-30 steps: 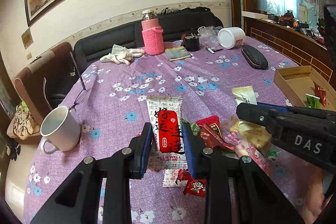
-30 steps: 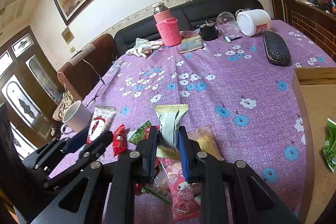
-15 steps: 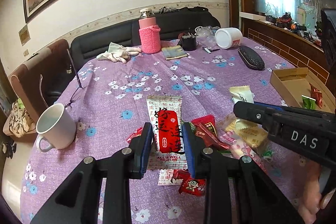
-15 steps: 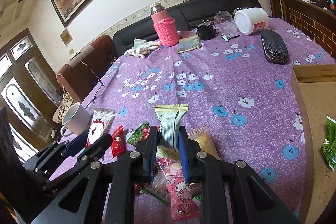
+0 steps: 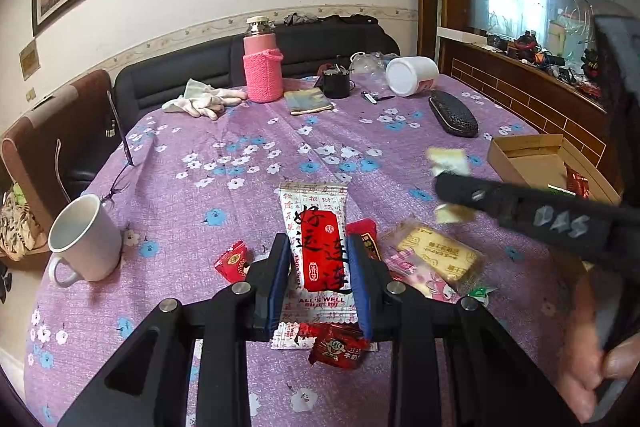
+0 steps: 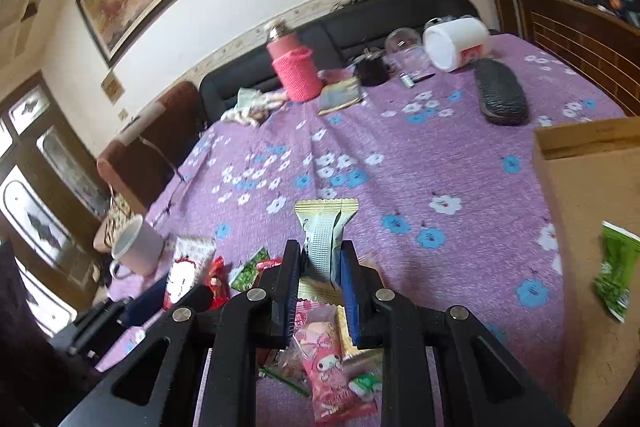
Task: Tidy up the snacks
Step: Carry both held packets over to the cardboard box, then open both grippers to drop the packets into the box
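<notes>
At the left of the purple table (image 5: 240, 187) a white mug (image 5: 86, 237) stands apart from the snack pile, and beside it the left gripper (image 5: 318, 279) has its fingers clamped on a white-and-red packet (image 5: 316, 247), seemingly lifted just above the loose snacks. Further right, the right gripper (image 6: 319, 283) is closed on a pale gold packet (image 6: 326, 231) and looks to be carrying it toward the cardboard box (image 6: 592, 211), where a green packet (image 6: 614, 279) already lies. The step in hand appears to be ferrying snacks; next, each packet should be brought over the box and the fingers spread.
</notes>
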`<state>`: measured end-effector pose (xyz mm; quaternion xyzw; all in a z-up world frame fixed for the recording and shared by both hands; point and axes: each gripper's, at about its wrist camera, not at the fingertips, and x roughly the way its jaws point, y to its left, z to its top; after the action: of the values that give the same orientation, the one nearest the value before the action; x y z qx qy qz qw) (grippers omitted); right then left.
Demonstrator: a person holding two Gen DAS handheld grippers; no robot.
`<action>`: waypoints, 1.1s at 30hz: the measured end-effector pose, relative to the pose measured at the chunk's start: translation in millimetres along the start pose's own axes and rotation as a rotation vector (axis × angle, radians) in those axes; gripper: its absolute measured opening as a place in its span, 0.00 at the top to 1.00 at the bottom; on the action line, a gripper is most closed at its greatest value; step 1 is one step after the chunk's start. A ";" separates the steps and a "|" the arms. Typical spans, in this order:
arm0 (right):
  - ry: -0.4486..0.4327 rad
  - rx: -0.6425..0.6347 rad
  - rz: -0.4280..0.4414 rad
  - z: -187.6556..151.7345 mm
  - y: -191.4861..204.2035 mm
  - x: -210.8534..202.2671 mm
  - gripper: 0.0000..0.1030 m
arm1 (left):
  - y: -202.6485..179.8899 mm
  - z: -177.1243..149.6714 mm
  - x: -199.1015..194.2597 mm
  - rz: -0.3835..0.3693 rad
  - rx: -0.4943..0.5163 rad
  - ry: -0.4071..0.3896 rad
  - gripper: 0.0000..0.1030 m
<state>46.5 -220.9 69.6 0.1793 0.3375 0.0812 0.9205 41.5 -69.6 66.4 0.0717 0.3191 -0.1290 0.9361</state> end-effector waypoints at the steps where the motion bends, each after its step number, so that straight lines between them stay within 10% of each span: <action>1: -0.020 0.001 -0.007 -3.0 -0.7 -10.8 0.80 | -0.6 -0.2 -0.8 0.001 0.003 -0.004 0.73; 20: -0.256 0.198 -0.204 -42.7 -121.1 -139.2 0.80 | -30.3 0.4 -12.8 -0.109 -0.009 0.037 0.73; 33: -0.227 0.487 -0.237 -52.0 -215.8 -149.0 0.80 | -187.7 16.8 -18.6 -0.431 0.095 0.143 0.73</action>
<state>-94.3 -446.0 38.0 0.3623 0.2604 -0.1310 0.8853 -16.9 -249.1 81.3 0.0551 0.3863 -0.3354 0.8575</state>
